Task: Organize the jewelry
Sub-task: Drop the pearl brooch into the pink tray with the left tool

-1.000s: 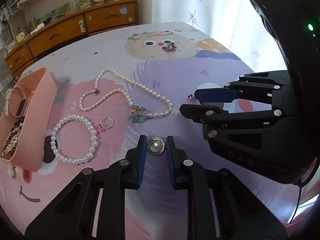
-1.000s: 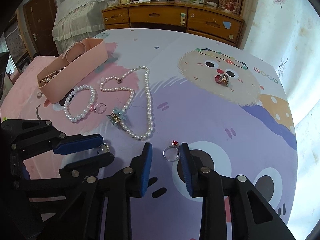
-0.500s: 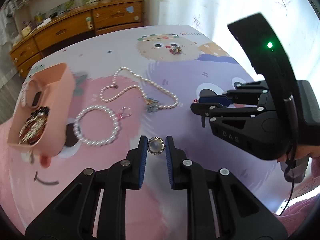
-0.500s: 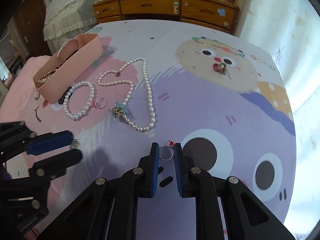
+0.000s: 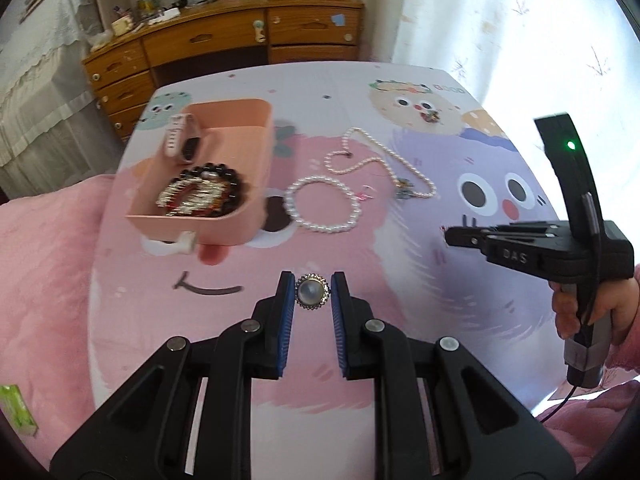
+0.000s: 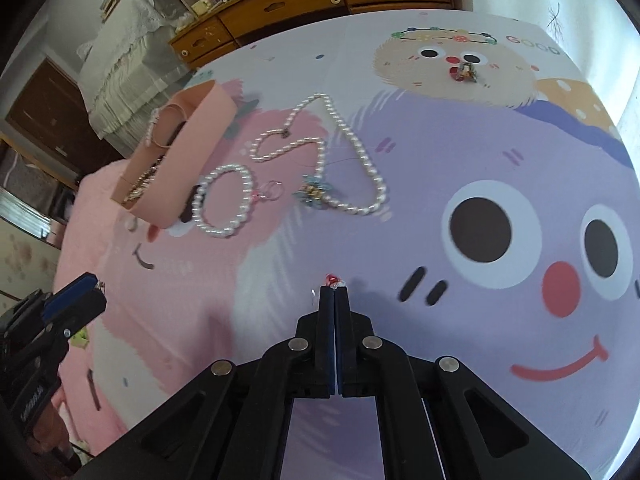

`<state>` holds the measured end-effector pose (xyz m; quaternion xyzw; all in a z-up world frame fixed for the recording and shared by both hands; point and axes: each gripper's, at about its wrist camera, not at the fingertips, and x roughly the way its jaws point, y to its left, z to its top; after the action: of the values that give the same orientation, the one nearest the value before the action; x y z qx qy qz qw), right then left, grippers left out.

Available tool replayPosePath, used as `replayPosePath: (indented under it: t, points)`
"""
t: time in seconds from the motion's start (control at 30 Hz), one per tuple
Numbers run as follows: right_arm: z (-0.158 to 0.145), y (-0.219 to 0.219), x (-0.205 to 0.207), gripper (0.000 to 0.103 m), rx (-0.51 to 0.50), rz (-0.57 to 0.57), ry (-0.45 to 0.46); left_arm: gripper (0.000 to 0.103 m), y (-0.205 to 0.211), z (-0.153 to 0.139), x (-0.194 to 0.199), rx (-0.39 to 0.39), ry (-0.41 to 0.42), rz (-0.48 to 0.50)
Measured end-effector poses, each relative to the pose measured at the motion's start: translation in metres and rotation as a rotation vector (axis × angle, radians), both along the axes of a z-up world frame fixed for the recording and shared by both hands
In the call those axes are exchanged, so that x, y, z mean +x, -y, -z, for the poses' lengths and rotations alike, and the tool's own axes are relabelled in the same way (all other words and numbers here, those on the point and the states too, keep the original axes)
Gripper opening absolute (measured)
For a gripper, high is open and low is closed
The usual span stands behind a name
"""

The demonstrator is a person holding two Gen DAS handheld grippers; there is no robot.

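Observation:
My left gripper [image 5: 312, 292] is shut on a round pearl brooch [image 5: 311, 292] and holds it above the table. My right gripper [image 6: 333, 291] is shut on a silver ring with a red stone [image 6: 332, 279], raised off the table; it also shows in the left wrist view [image 5: 452, 236]. A pink jewelry box [image 5: 236, 224] holds a watch and bracelets at the left. A pearl necklace [image 6: 356, 148], a pearl bracelet [image 6: 222, 200] and a small ring [image 6: 270, 192] lie on the cartoon mat. A small colourful piece [image 6: 464, 72] lies far right.
A wooden dresser [image 5: 240, 40] stands behind the table. A pink blanket [image 5: 44, 280] lies to the left. A curtain [image 5: 500, 20] hangs at the right by the bright window.
Both grippers have lifted and pulled back from the table with their pieces. The right gripper has closed fully on the ring. The pink box now lies further ahead of the left gripper.

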<state>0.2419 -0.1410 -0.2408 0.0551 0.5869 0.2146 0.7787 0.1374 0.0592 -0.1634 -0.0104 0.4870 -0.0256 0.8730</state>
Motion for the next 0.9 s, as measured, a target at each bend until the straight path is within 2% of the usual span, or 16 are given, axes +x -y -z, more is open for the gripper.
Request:
replayPosePath:
  t: [0.13, 0.47, 0.7, 0.9]
  points:
    - [-0.012, -0.016, -0.012, 0.0, 0.073, 0.004, 0.011, 0.015, -0.028, -0.016, 0.002, 0.001, 0.005, -0.027]
    - [-0.035, -0.051, -0.033, 0.0, 0.113, 0.073, 0.057, 0.016, -0.085, -0.046, 0.03, -0.018, 0.0, -0.031]
    - [-0.038, -0.044, -0.048, 0.0, 0.115, 0.235, 0.069, 0.016, -0.116, -0.067, 0.07, -0.047, 0.027, 0.005]
    - [-0.036, -0.034, -0.065, 0.0, 0.109, 0.395, 0.075, 0.016, -0.132, -0.061, 0.106, -0.102, -0.022, 0.055]
